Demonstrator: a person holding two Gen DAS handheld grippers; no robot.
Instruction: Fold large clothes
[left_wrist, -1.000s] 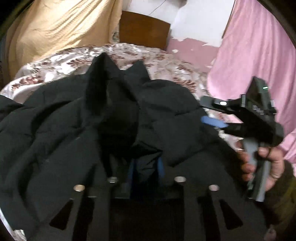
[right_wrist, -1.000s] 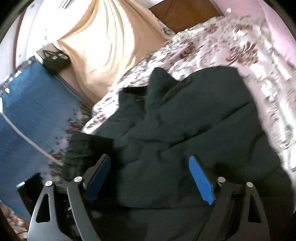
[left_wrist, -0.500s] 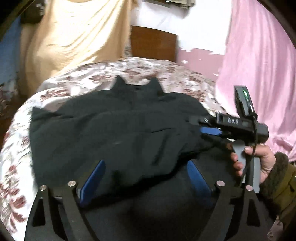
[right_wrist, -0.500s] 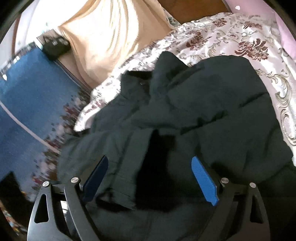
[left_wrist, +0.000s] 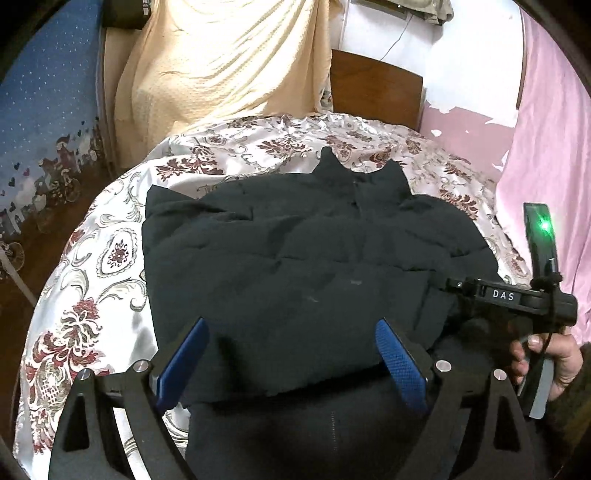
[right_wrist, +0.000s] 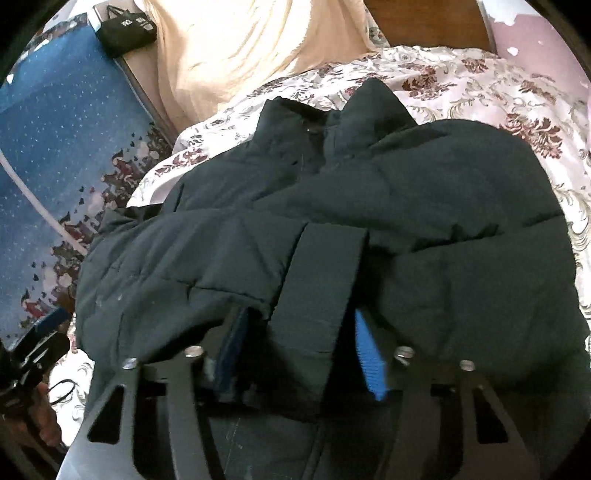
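Note:
A black puffy jacket lies spread on the bed, collar at the far end. My left gripper hovers over its near hem, open wide with nothing between the blue pads. At the jacket's right edge a hand holds my right gripper, its tips sunk in the fabric. In the right wrist view the right gripper is closing around a flat sleeve cuff that stands between its pads. A dark gap still shows at the left pad.
The bed has a floral satin cover and a wooden headboard. A cream cloth hangs at the back left and a pink curtain on the right. A blue patterned sheet lies on the left.
The left gripper let go of the raised jacket fold, opened wide and drew back. The jacket now lies flatter. The right gripper's jaws narrowed around the sleeve cuff.

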